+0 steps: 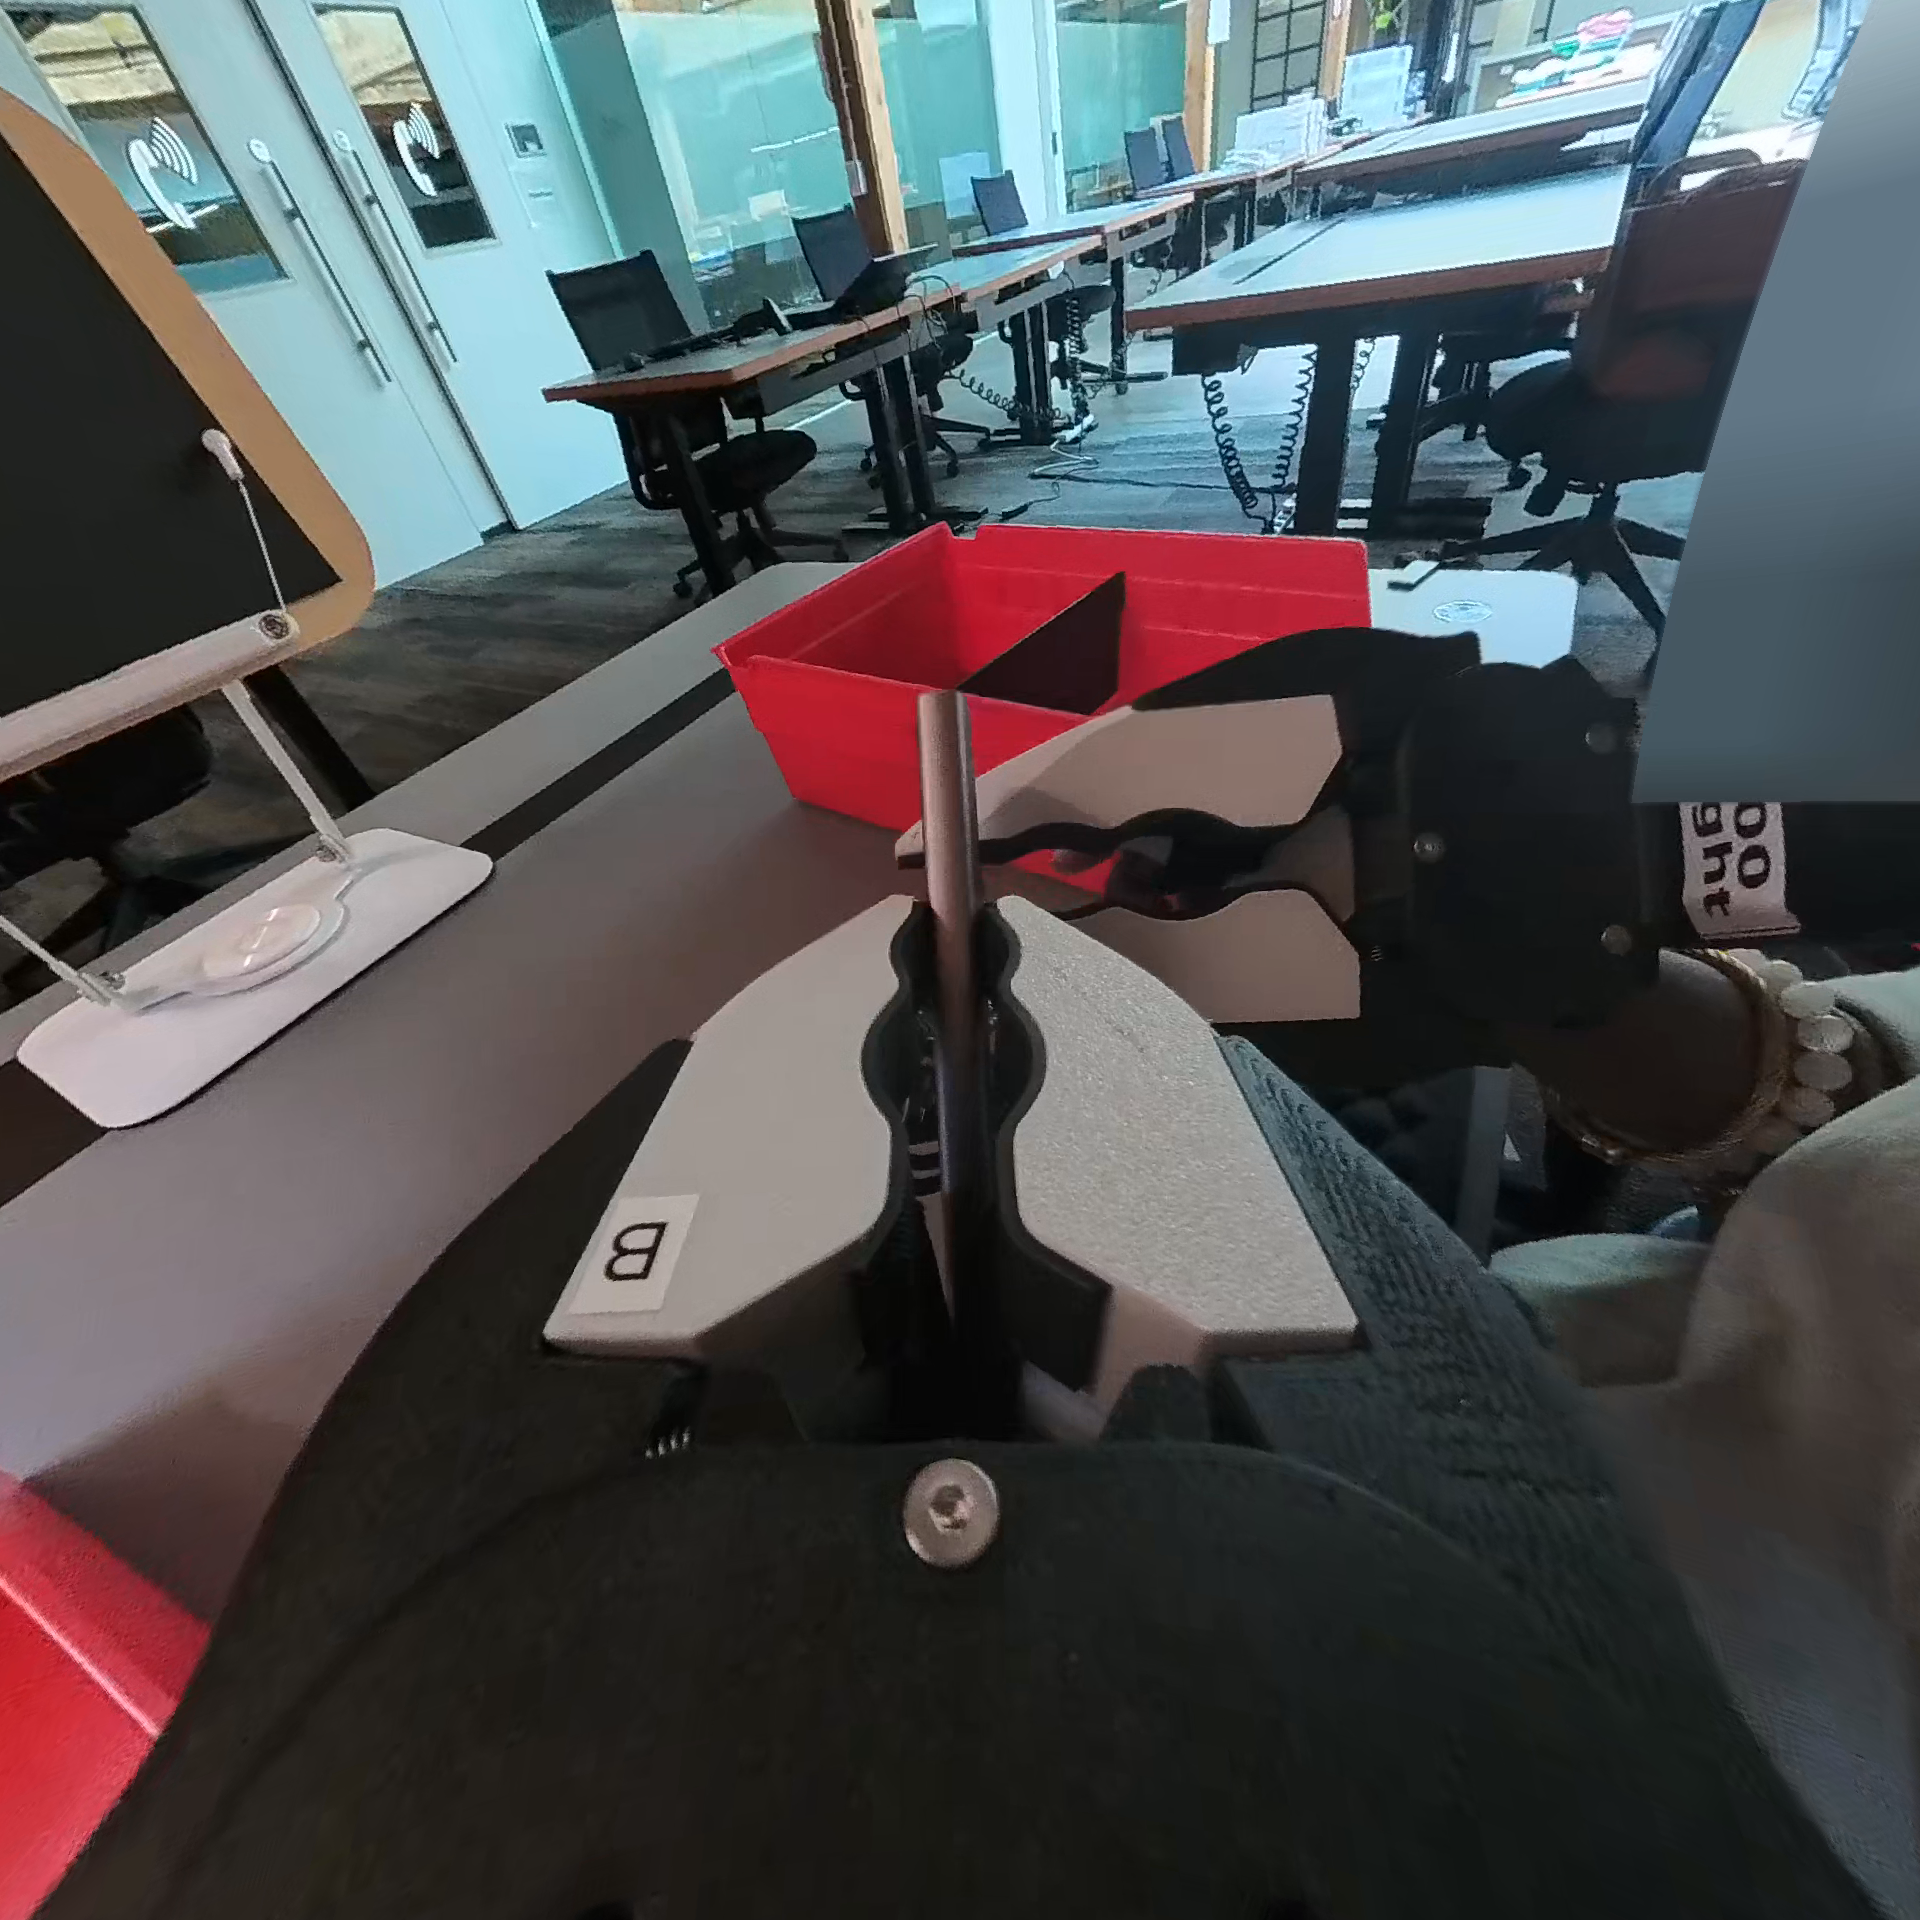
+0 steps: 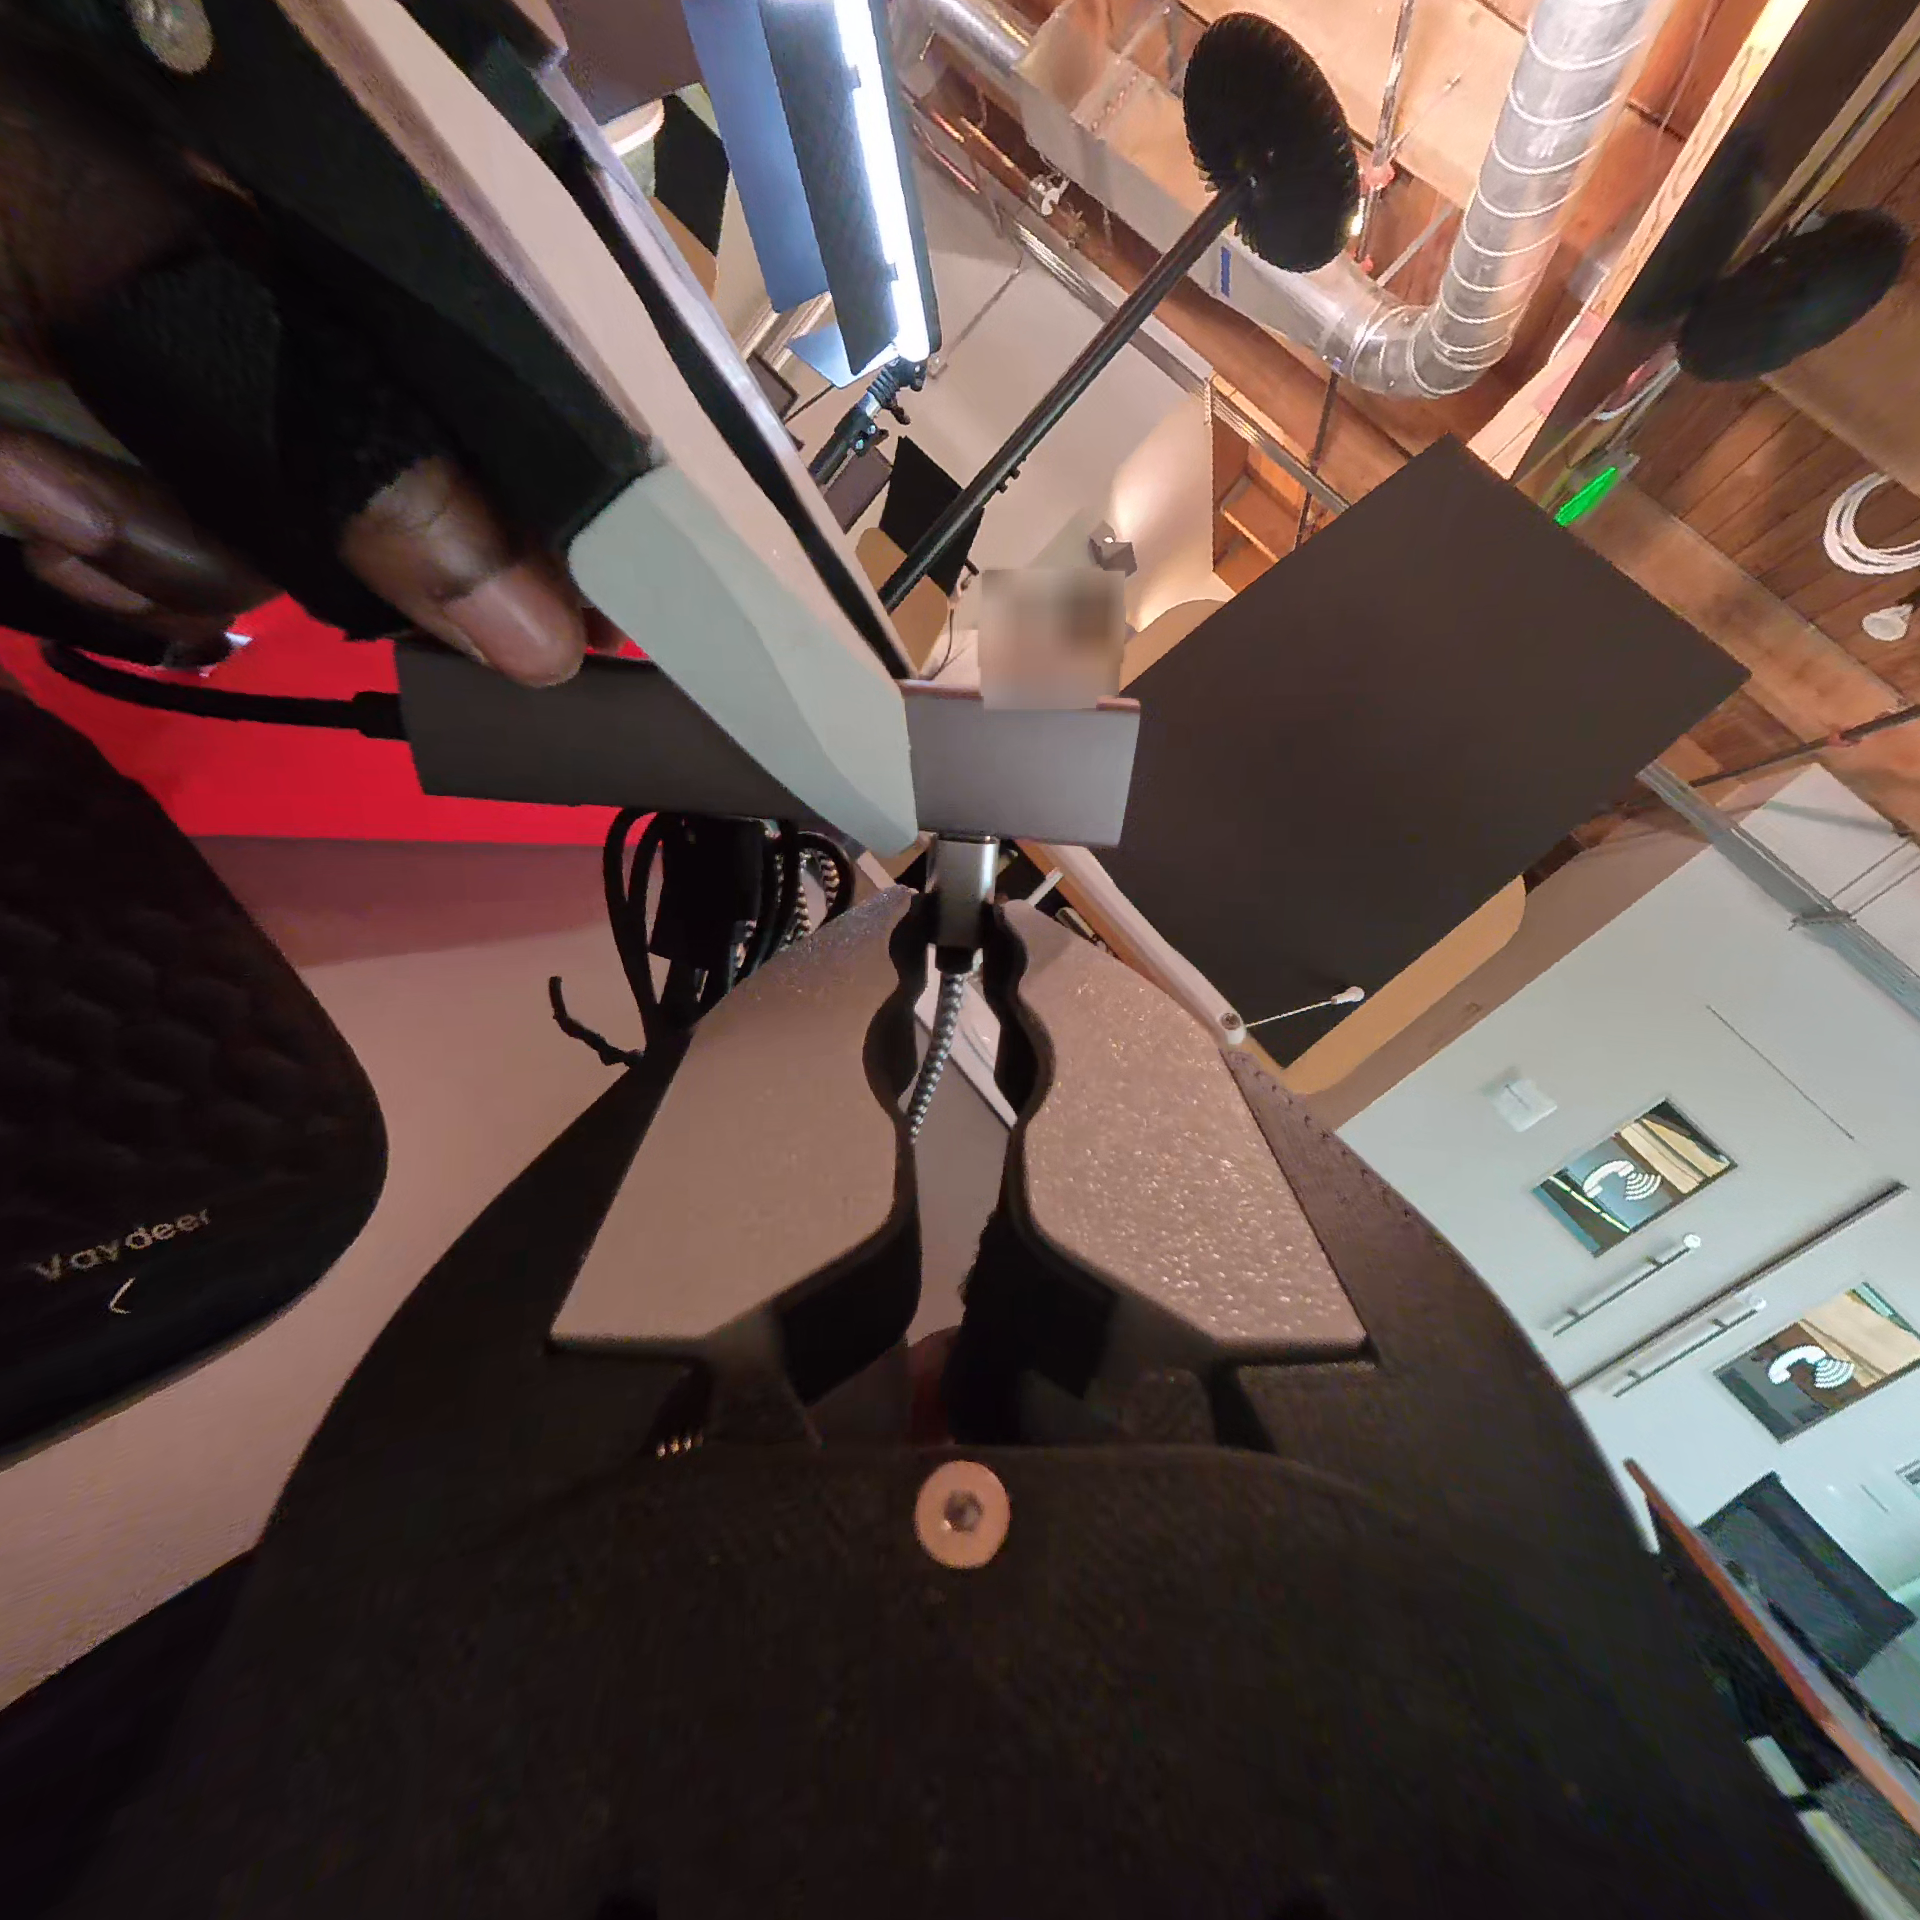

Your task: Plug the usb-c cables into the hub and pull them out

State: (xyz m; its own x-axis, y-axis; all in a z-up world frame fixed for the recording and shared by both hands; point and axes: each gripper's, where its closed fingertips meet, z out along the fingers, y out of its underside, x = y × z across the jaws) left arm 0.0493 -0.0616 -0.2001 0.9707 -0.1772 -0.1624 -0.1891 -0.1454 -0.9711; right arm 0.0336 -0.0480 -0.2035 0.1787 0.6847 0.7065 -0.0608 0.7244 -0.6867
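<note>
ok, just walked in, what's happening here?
A person is working two tools over a dark desk. The left hand-held gripper is shut on the grey hub, held edge-up. The right hand-held gripper is shut on a braided usb-c cable, its plug at the hub's edge, seemingly seated.

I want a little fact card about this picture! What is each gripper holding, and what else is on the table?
left gripper: shut on the grey hub, held edge-on and lifted off the table
right gripper: shut on the usb-c plug, its tip at the hub's edge
cable: braided, runs back between the right gripper's fingers
plugged in fully: cannot tell
red bin: on the dark table, behind the grippers, with a black divider
other cables: dark bundle below the hub
</note>
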